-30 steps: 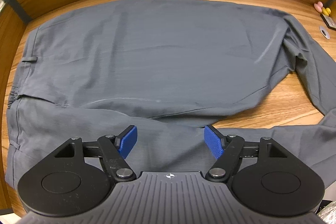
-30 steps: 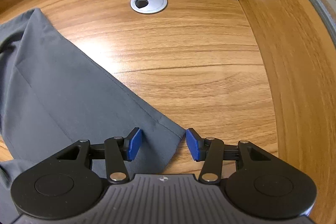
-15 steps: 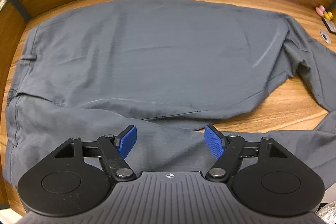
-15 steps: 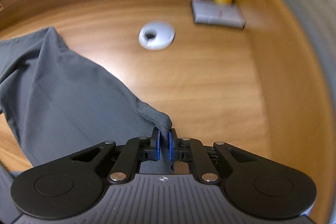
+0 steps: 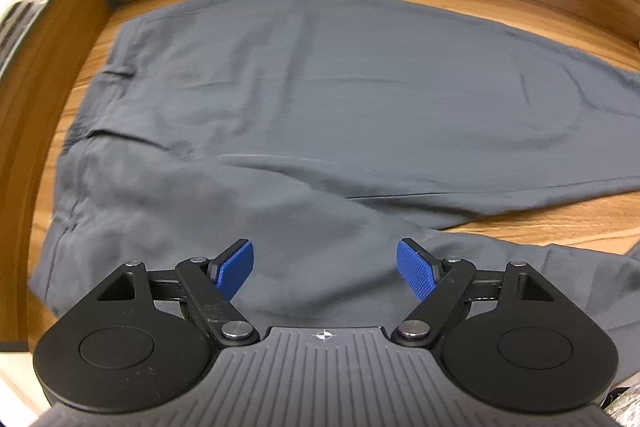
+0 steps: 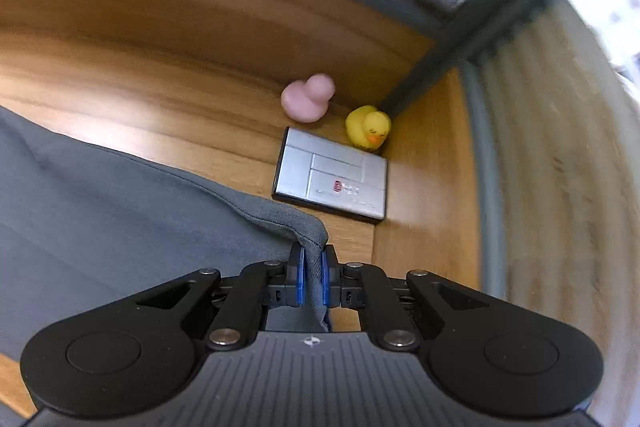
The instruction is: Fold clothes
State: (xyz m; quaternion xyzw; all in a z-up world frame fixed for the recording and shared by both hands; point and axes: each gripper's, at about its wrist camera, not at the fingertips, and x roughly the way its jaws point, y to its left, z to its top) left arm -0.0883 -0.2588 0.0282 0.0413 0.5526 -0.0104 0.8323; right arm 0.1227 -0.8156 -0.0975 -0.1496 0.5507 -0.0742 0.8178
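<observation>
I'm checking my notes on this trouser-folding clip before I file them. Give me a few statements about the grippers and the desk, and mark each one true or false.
1. The right gripper is shut on the hem of the grey trousers. True.
2. The left gripper grips the waistband. False: its jaws stand wide open over the trousers, with the cloth lying under them, not pinched.
3. A pink duck and a yellow duck sit in the desk corner. True.
4. The silver box lies on top of the trousers. False: it lies on the bare wooden desk, beyond the hem.
</observation>
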